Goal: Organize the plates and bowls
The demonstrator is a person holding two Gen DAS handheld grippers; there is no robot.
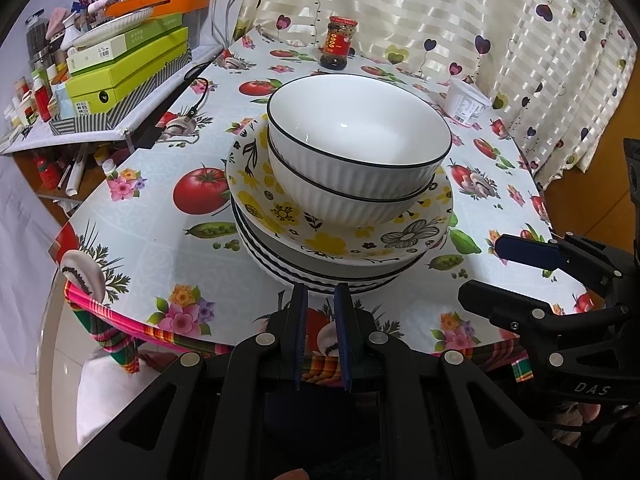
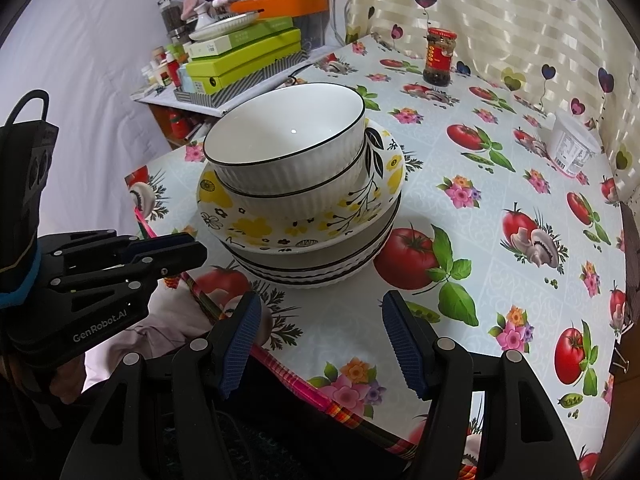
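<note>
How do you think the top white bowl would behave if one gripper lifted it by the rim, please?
The top bowl looks like glazed ceramic, so probably stiff, fairly heavy, and breakable if dropped. Its glossy rim may slip between narrow fingers. It sits nested in a second bowl on the flowered plate, so lifting might drag or rattle that one.

Two nested white ribbed bowls point(image 1: 360, 148) sit on my yellow-flowered plate point(image 1: 332, 236), atop stacked black-rimmed white plates point(image 1: 320, 276). Behind them stands a red-lidded sauce jar point(image 1: 335, 42); right of it, a white plastic tub point(image 1: 466, 102).
</note>
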